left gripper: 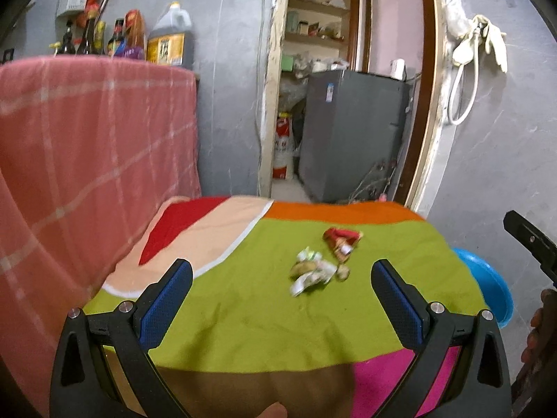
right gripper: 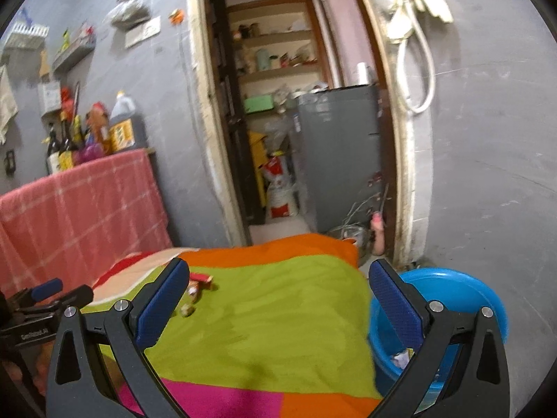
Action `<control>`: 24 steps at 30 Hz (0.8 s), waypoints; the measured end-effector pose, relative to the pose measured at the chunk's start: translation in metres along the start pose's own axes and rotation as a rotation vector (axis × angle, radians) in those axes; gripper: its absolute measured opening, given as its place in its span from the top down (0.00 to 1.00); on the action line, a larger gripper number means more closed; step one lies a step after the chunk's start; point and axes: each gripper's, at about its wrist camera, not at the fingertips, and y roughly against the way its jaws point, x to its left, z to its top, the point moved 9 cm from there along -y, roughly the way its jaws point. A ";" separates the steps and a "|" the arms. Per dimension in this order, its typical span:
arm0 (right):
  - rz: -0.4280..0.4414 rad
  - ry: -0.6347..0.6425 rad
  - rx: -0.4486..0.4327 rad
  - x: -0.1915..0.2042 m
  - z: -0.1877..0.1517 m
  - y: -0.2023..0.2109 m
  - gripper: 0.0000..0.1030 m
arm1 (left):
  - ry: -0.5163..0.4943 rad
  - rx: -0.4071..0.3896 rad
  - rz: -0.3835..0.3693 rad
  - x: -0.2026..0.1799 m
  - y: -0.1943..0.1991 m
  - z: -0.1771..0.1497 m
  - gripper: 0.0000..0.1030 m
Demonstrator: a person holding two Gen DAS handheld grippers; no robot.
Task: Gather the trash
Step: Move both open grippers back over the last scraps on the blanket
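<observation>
Both tools gape empty — left tool [left gripper: 281, 284], right tool [right gripper: 278, 287]. Crumpled wrappers [left gripper: 315, 271] lie on the table [left gripper: 243, 306] — the blue tub [right gripper: 452, 289] sits just beside it.

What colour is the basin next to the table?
Bright blue. The basin shows best in the right wrist view, beside the table's right edge.

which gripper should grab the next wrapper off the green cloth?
Probably left: the left gripper is open, with the wrappers lying ahead between its fingers. The right gripper sits nearer the blue basin.

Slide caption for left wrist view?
Open left hand-held gripper faces crumpled white-green wrapper and red wrapper on multicoloured patchwork cloth.
</observation>
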 end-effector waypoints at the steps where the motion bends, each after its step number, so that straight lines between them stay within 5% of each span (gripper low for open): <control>1: 0.013 0.013 0.013 0.006 -0.003 -0.004 0.00 | 0.000 0.010 -0.002 0.002 -0.002 -0.003 0.02; 12: 0.062 0.167 0.120 0.042 -0.029 -0.039 0.00 | -0.024 0.126 -0.018 0.005 -0.029 -0.027 0.04; 24: 0.136 0.174 0.243 0.051 -0.051 -0.067 0.24 | -0.079 0.233 -0.062 -0.011 -0.059 -0.039 0.39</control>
